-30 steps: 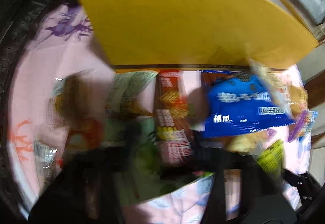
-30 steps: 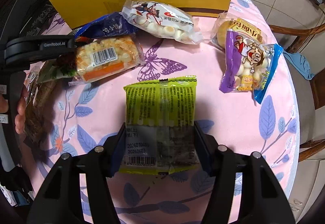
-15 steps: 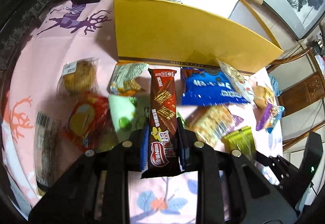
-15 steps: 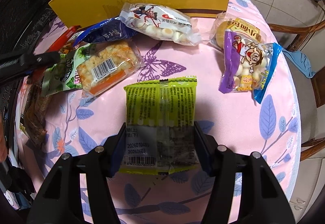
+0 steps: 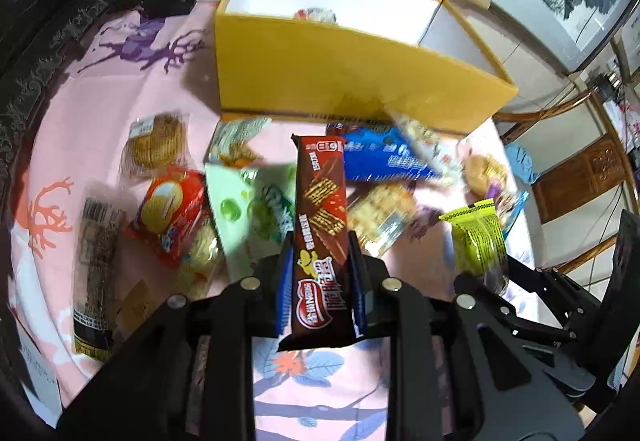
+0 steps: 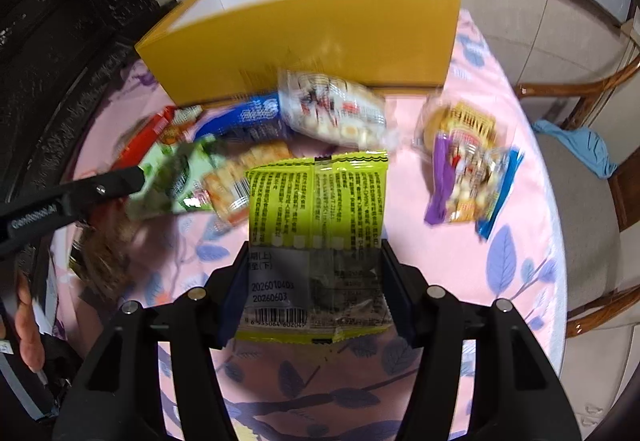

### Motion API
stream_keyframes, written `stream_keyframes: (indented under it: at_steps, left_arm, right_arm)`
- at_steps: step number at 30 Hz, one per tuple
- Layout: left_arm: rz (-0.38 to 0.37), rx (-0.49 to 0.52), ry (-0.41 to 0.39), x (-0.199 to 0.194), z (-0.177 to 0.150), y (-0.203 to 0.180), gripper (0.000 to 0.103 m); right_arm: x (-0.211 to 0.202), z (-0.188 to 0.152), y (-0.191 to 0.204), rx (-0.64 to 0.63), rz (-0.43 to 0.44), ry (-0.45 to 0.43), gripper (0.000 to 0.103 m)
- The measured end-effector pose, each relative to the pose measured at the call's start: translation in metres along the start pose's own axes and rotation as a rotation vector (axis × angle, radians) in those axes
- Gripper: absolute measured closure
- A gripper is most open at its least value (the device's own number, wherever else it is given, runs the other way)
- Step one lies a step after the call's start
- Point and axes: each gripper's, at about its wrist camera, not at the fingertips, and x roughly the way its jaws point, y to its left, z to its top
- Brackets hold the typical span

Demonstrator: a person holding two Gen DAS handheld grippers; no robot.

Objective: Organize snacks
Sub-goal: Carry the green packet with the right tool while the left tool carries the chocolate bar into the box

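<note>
My left gripper (image 5: 320, 277) is shut on a long brown wafer bar (image 5: 322, 201), held clear above the table. My right gripper (image 6: 314, 273) is shut on a lime-green snack packet (image 6: 316, 201), also lifted off the cloth. That packet (image 5: 476, 237) shows at the right of the left wrist view too. An open yellow box (image 5: 352, 81) with white inner walls stands at the back of the table, and one wrapped item lies inside it. In the right wrist view the box (image 6: 312, 33) is straight ahead, beyond the snacks.
Several loose snacks lie on the pink cloth (image 5: 80, 101): a blue bag (image 5: 384, 157), a red packet (image 5: 168, 209), a pale green bag (image 5: 252, 209), a white bag of small balls (image 6: 332, 109), a purple packet (image 6: 464, 169). Wooden chairs (image 6: 592, 145) stand right of the table.
Both grippers have risen with their packets. The left one lifted the brown bar off the table and now looks over the box's front wall into it. The snacks look smaller and farther below.
</note>
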Motion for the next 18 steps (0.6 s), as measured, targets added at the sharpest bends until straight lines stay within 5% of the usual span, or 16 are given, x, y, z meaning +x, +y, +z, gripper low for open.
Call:
stream_keyframes:
  at_steps: [9, 18]
  left_arm:
    - [0.001, 0.018, -0.086, -0.023, 0.067, -0.024, 0.079]
    - [0.031, 0.045, -0.146, -0.022, 0.141, -0.037, 0.079]
  right_arm:
    - [-0.039, 0.086, 0.007, -0.019, 0.023, -0.142, 0.042]
    - [-0.033, 0.17, 0.006, -0.012, 0.021, -0.203, 0.042]
